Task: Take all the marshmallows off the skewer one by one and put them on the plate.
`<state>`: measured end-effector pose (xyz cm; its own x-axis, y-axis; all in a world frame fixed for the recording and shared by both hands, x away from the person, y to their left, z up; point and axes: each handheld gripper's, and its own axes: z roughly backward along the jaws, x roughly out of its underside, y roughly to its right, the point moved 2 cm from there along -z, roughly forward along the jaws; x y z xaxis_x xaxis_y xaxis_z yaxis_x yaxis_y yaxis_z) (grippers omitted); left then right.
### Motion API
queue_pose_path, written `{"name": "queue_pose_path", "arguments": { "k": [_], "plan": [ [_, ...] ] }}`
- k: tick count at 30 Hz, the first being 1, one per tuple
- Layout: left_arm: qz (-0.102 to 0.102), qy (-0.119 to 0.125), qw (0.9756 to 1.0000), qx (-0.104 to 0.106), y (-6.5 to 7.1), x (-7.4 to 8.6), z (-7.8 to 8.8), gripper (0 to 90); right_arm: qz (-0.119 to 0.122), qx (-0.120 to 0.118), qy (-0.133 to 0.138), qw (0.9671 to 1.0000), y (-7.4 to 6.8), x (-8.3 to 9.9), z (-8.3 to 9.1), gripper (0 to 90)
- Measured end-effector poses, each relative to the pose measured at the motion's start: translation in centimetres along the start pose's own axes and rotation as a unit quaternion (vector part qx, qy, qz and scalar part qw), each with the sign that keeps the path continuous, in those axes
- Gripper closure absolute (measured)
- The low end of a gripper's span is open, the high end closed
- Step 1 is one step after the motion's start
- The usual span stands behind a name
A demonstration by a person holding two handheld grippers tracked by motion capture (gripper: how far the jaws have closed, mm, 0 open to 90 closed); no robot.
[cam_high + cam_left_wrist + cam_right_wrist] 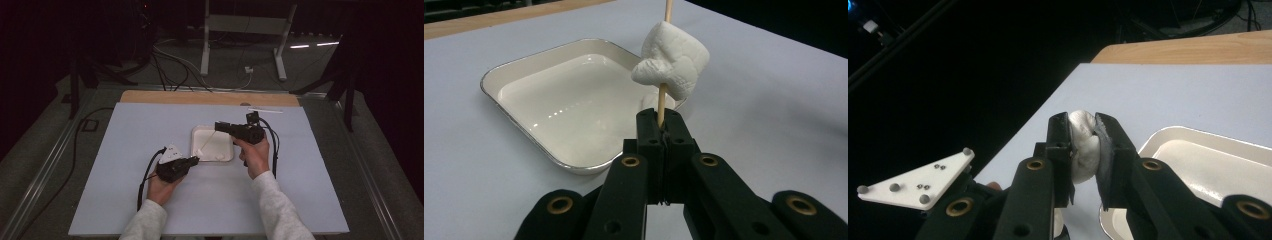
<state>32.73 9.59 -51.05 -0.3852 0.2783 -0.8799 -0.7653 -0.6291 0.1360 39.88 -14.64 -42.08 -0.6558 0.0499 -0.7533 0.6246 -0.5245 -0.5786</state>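
Marshmallow (1083, 145) squeezed inside right claw (1083, 150), skewer (662, 102) in left claw (660, 122)

table (125, 200): pale sheet over wood | on it: white tray (197, 150)

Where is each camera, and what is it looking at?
High view: sits above the person's side, looking forward and down on the table; both forearms, hands, the left gripper and right gripper show.
Left gripper view: rides on the left gripper, looking along its shut jaws at the skewer, a marshmallow and the tray.
Right gripper view: rides on the right gripper, looking along jaws squeezing a second marshmallow.
Shared: both gripper views show the white tray.
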Motion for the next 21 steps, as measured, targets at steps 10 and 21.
{"name": "queue_pose_path", "arguments": {
  "k": [10,21],
  "plan": [
    [0.02,-0.005,0.9997,-0.011,-0.6,0.5,0.0,90.0,0.024,0.029,0.035,0.9987,0.6,-2.2,4.2,78.1],
    [0.035,0.009,0.9993,-0.006,-0.5,0.1,0.3,90.0,0.027,0.064,-0.003,0.9976,2.1,-0.4,2.0,75.9]
  ]
}}
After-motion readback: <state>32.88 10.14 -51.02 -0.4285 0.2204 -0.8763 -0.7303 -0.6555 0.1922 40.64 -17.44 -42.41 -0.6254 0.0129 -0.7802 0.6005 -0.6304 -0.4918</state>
